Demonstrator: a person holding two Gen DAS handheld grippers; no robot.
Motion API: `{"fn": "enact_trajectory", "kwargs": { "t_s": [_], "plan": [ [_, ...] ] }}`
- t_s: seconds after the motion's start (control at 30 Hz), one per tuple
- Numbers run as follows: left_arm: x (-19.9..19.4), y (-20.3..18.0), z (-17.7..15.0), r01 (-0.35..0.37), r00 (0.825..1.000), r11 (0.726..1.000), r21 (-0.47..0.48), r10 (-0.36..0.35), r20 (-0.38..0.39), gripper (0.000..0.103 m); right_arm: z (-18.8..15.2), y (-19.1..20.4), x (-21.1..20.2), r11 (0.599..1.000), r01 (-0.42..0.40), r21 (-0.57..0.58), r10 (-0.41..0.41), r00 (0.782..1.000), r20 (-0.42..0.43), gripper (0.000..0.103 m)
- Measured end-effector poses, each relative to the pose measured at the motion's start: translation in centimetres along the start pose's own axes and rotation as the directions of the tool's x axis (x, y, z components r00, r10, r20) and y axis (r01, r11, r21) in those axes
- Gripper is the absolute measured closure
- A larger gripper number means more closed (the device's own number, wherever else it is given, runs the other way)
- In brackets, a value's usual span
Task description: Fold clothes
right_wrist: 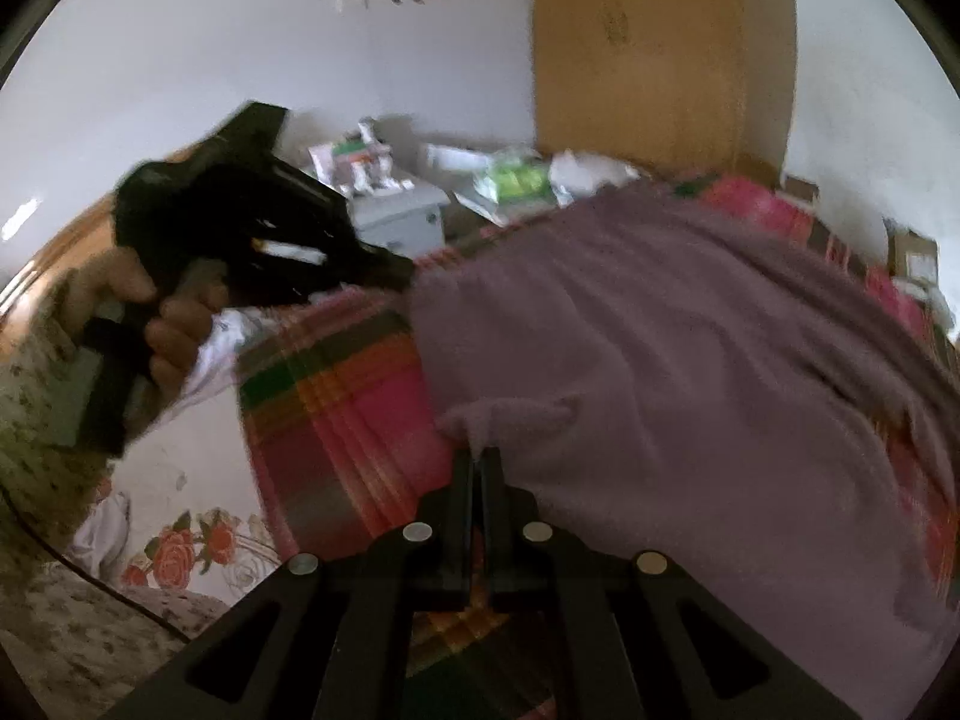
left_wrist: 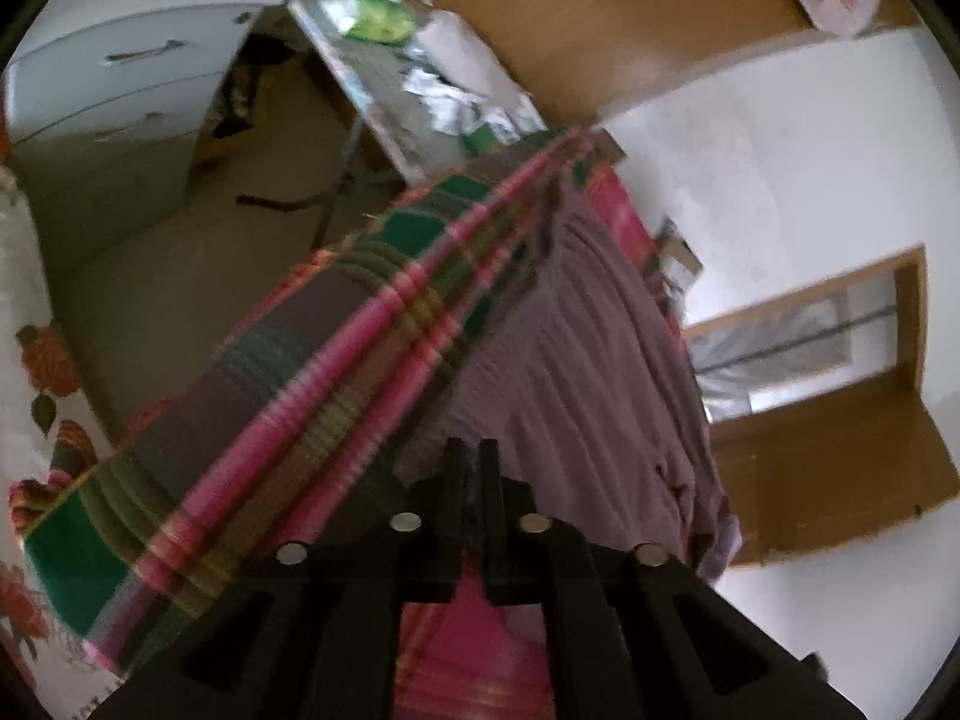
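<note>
Purple cloth (right_wrist: 660, 360) lies spread on the plaid blanket (right_wrist: 336, 420) on your bed. Your right gripper (right_wrist: 477, 462) is clenched on its near edge. Your left gripper (left_wrist: 472, 456) pinches the cloth's edge too, fingers nearly together.

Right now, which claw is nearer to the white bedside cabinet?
Left. The left claw grips the purple garment at its far corner, before the white bedside cabinet; the right claw grips the near edge, farther back.
</note>
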State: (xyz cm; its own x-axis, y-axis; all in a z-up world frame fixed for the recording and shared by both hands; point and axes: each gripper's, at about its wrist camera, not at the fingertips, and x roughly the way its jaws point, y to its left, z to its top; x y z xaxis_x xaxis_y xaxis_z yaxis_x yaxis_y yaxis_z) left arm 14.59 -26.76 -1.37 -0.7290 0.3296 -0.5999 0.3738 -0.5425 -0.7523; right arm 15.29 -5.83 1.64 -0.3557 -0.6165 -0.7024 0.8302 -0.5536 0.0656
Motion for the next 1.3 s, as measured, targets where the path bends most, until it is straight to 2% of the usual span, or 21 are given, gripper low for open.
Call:
{"fn": "enact_trajectory", "kwargs": {
  "t_s": [0.07,0.17,0.3,0.37,0.47,0.53,0.57,0.6,0.67,0.73,0.77,0.87,0.9,0.97,1.03,1.1,1.13,1.2,1.3],
  "plan": [
    [0.1,-0.2,-0.1,-0.003,1.000,1.000,-0.010,0.003,0.003,0.077,-0.5,0.2,0.8,1.000,-0.014,0.000,0.014,0.999,-0.047,0.101],
    [0.5,-0.3,-0.2,-0.017,1.000,1.000,-0.021,0.017,-0.007,0.076,-1.7,-0.2,1.7,1.000,-0.014,0.019,0.015,0.995,-0.096,0.101],
    [1.2,-0.4,-0.1,-0.054,0.998,0.998,-0.023,0.054,-0.015,0.076,-1.6,-0.5,0.3,1.000,0.014,0.007,-0.014,0.997,-0.082,0.099],
    [1.5,-0.4,0.1,-0.063,0.998,0.997,-0.033,0.063,-0.013,0.076,-1.8,-1.0,-1.1,1.000,0.024,-0.011,-0.025,0.996,-0.086,0.092],
    [1.9,-0.5,0.3,-0.073,0.997,0.997,-0.029,0.073,-0.002,0.076,-2.8,-3.9,-4.1,0.996,0.086,0.037,-0.083,0.995,-0.062,0.086],
    [1.9,-0.4,0.4,-0.077,0.997,0.997,-0.028,0.077,0.006,0.078,-4.4,-7.7,-6.9,0.979,0.146,0.140,-0.141,0.989,-0.046,0.083],
    [1.8,-0.4,0.4,-0.081,0.997,0.996,-0.037,0.082,0.009,0.078,-5.4,-10.0,-8.5,0.958,0.202,0.204,-0.197,0.979,-0.046,0.082],
    [1.5,-0.5,0.5,-0.093,0.995,0.995,-0.032,0.093,0.018,0.078,-6.7,-12.1,-10.1,0.923,0.275,0.270,-0.268,0.961,-0.061,0.080],
    [0.9,-1.4,0.5,-0.118,0.992,0.993,0.011,0.118,0.053,0.078,-9.3,-16.4,-13.2,0.813,0.425,0.397,-0.413,0.903,-0.119,0.080],
    [0.2,-2.6,0.4,-0.098,0.992,0.993,0.060,0.092,0.090,0.078,-12.5,-20.7,-16.9,0.647,0.556,0.522,-0.547,0.815,-0.190,0.077],
    [-0.1,-3.2,0.4,-0.090,0.991,0.993,0.079,0.082,0.102,0.078,-14.0,-22.3,-18.7,0.568,0.595,0.569,-0.591,0.776,-0.220,0.076],
    [0.3,-6.1,0.0,-0.078,0.992,0.981,0.177,0.059,0.107,0.078,-18.0,-26.1,-23.2,0.356,0.648,0.673,-0.671,0.679,-0.299,0.073],
    [0.6,-7.3,-0.2,-0.074,0.993,0.973,0.219,0.052,0.104,0.078,-19.3,-27.2,-24.4,0.293,0.658,0.693,-0.684,0.651,-0.328,0.069],
    [2.1,-9.7,-0.7,-0.049,0.998,0.952,0.302,0.034,0.054,0.078,-22.0,-28.9,-26.4,0.184,0.673,0.716,-0.695,0.604,-0.389,0.066],
    [4.1,-12.1,-1.4,-0.013,1.000,0.924,0.382,0.020,-0.014,0.078,-24.5,-30.3,-27.8,0.097,0.684,0.723,-0.685,0.573,-0.450,0.063],
    [6.0,-14.5,-2.0,0.028,0.996,0.890,0.456,0.011,-0.083,0.078,-26.0,-30.9,-28.0,0.043,0.705,0.708,-0.676,0.542,-0.499,0.060],
    [7.0,-15.5,-2.4,0.048,0.993,0.873,0.485,0.012,-0.120,0.078,-26.7,-31.1,-28.2,0.020,0.706,0.708,-0.675,0.531,-0.512,0.054],
    [9.6,-17.4,-3.1,0.112,0.978,0.855,0.507,-0.003,-0.210,0.078,-27.8,-31.6,-28.8,-0.012,0.692,0.722,-0.678,0.525,-0.515,0.046],
    [12.8,-19.6,-4.5,0.189,0.942,0.836,0.515,-0.007,-0.334,0.078,-28.3,-32.1,-29.3,-0.013,0.674,0.739,-0.670,0.543,-0.507,0.046]
  ]
}}
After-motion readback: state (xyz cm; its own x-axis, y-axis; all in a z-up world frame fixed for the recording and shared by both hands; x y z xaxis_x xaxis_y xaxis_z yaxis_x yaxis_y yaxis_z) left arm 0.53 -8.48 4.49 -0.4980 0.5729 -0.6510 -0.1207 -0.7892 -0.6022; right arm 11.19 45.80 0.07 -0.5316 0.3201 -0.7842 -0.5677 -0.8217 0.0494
